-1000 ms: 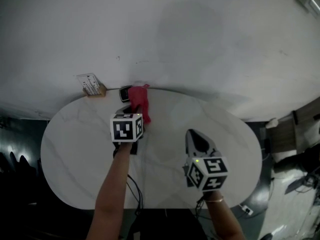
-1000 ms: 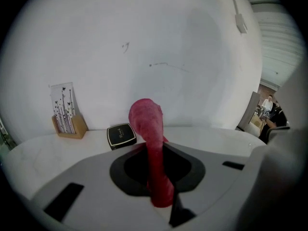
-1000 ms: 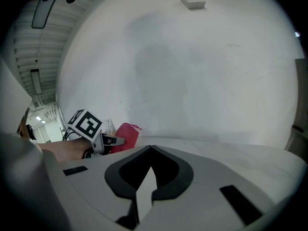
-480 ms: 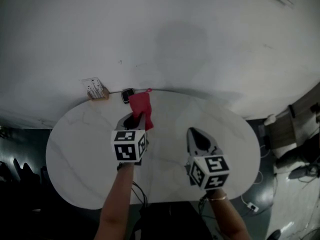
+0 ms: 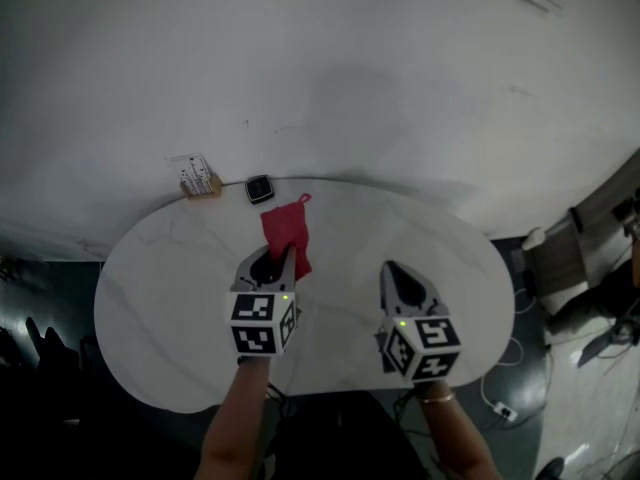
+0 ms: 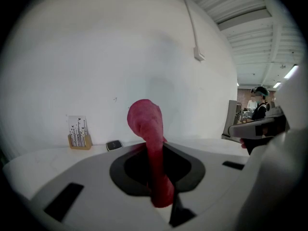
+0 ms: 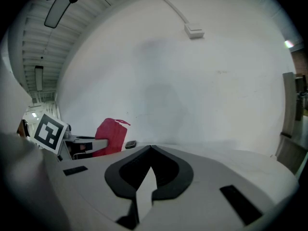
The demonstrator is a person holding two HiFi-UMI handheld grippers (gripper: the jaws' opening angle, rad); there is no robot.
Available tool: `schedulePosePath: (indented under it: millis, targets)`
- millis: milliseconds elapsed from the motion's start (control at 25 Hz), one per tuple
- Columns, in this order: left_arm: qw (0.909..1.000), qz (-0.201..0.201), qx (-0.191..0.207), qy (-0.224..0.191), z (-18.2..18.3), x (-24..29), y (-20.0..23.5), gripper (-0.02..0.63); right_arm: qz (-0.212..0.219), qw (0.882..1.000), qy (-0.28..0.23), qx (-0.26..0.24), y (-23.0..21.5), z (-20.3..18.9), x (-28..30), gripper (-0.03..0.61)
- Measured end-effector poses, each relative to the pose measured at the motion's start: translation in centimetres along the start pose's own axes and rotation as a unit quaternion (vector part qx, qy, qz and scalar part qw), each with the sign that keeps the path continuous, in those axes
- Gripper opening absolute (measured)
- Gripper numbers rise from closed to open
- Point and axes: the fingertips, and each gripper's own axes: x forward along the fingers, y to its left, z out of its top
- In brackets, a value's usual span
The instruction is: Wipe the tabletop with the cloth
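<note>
The cloth (image 5: pixel 284 236), red, is clamped at its near end in the jaws of the left gripper (image 5: pixel 279 261), which are closed on it; the rest of it is seen stretched away from the jaws toward the wall (image 5: pixel 330 58). A second ago the cloth was bunched at the far edge of the table (image 5: pixel 165 268), against the small dark device (image 5: pixel 259 188) lying there. Now a clear strip of white top is seen between the two, and the cloth is found over the middle of the table. The left gripper has been drawn back toward the near edge, with the cloth carried along. This is judged to be a pull stroke from the far rim inward, or a repositioning between strokes. In both gripper views the cloth is seen rising above the line of the table's far edge, so it is thought to be partly lifted; contact with the top cannot be confirmed. The right gripper (image 5: pixel 394 271) has hardly been moved: it is held over the right half of the table, jaws together with nothing between them, well apart from the cloth. The card stand (image 5: pixel 200 178) at the far left rim is left untouched. Most of the top, right half included, is judged not yet wiped.
</note>
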Motion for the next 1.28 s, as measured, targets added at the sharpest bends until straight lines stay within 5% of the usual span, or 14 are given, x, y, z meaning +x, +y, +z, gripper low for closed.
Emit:
schedulePosePath:
  millis: [760, 1280]
  targets:
    - [0.9991, -0.026, 0.003, -0.035, -0.2, -6.6, -4.0, 0.051, -0.016, 0.999, -0.027, -0.036, 0.6, 0.0, -5.3, 0.002]
    - [0.9989, -0.028, 0.003, -0.037, -0.6, -7.5, -5.1, 0.051, -0.002, 0.999, -0.035, -0.016, 0.5, -0.5, -6.9, 0.002]
